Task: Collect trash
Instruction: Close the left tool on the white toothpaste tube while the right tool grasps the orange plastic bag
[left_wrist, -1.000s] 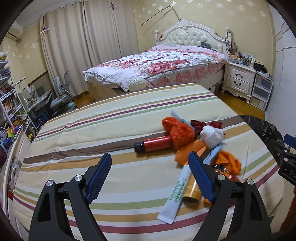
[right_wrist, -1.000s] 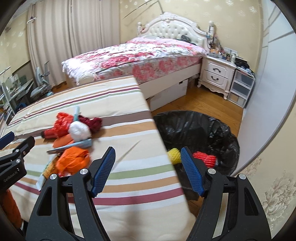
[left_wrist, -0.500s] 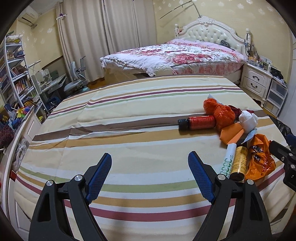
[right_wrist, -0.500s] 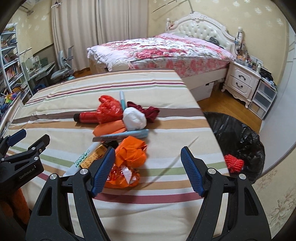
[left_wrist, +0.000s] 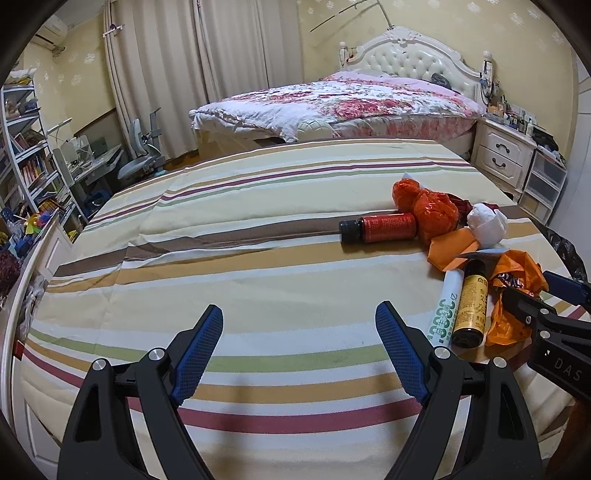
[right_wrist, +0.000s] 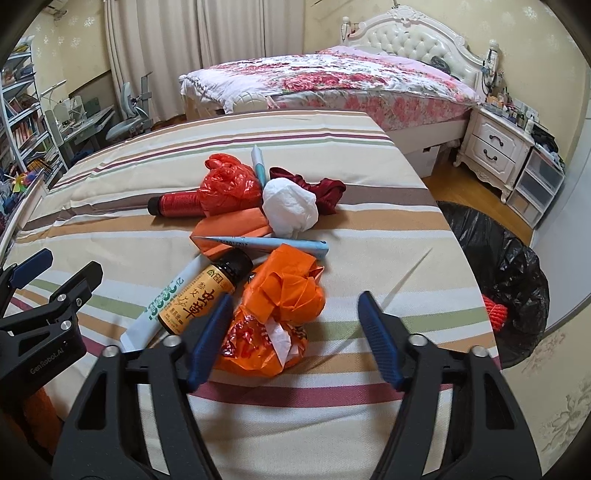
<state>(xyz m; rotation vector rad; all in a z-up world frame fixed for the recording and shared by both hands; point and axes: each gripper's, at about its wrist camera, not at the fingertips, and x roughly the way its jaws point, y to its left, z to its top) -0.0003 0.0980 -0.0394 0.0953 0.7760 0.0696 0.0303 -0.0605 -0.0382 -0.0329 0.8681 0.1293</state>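
Striped cream, brown and red bedspread (right_wrist: 332, 155): serving as the landmark; the trash pile is lying on its near right part.

Black plastic bin bag (right_wrist: 502, 258): standing on the floor just off the bedspread's right edge, a red mesh ball (right_wrist: 496, 312) already lying inside. Only the right wrist view is showing its contents; the left view is catching just a sliver.

Crumpled orange plastic bag (right_wrist: 273, 325): sitting nearest the bedspread's front edge, between the tongs of the right gripper (right_wrist: 293, 332).

Right gripper: jaws have just been closing, now standing half wide around the bag, pads not yet pressing.

Left gripper (left_wrist: 299, 349): jaws standing wide, holding nothing, hovering over bare bedspread left of the pile.

Amber glass bottle with yellow label (right_wrist: 205, 291), white tube (right_wrist: 166, 299), white tissue wad (right_wrist: 290, 206): lying further in.

Step in hand, by judgement: grasping the orange bag. Next move is calling for a lower reach and full closure, then a carry rightward to the bin bag.
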